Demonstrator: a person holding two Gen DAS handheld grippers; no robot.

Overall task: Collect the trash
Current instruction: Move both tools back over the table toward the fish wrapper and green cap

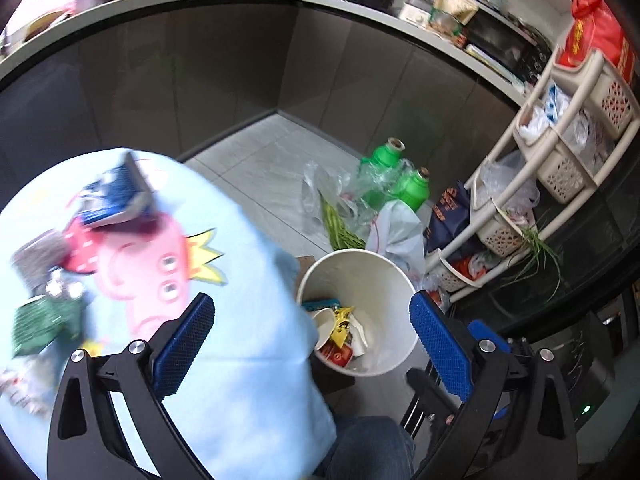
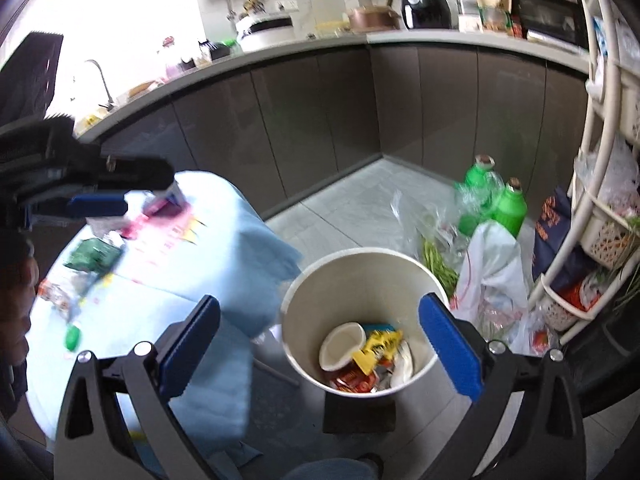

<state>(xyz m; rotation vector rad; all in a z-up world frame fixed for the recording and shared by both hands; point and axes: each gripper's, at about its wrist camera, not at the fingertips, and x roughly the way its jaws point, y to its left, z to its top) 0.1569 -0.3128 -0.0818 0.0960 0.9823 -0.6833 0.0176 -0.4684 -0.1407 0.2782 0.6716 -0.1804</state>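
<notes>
The bin (image 2: 360, 320) is a round white tub with smooth, plain walls, standing on the grey tiled floor just beside the draped edge of the table (image 2: 224, 240). At its bottom lies a small heap of trash: a bent white paper cup (image 2: 342, 346), a crinkled yellow wrapper (image 2: 378, 348), a red packet (image 2: 354, 380) and a blue box (image 1: 322, 304) against the wall nearest the table. The right gripper (image 2: 316, 350) hangs above the bin with its jaws spread wide and nothing between its ribbed blue pads (image 2: 450, 348); the left gripper (image 1: 312, 346) is likewise wide open and empty, one finger over the table, the other past the bin's far side. More litter lies on the table's pale blue cloth, which bears a pink cartoon pig (image 1: 140, 264): a blue carton (image 1: 116, 196), a green packet (image 1: 44, 320) and a brown wrapper (image 1: 36, 256), all blurred. Only the right wrist view shows the left gripper from outside, black and blurred above the table, and a small green object (image 2: 72, 338) on the cloth. Only the left wrist view shows denim (image 1: 368, 444) below the bin. Beyond the bin stand two green plastic bottles (image 2: 496, 200) among crumpled clear bags (image 1: 332, 192), long green beans (image 2: 438, 266) and a white bag (image 2: 492, 268); right of them rises a cream rack of perforated baskets (image 1: 560, 152). Dark glossy cabinets (image 2: 320, 120) under a pale counter curve behind.
</notes>
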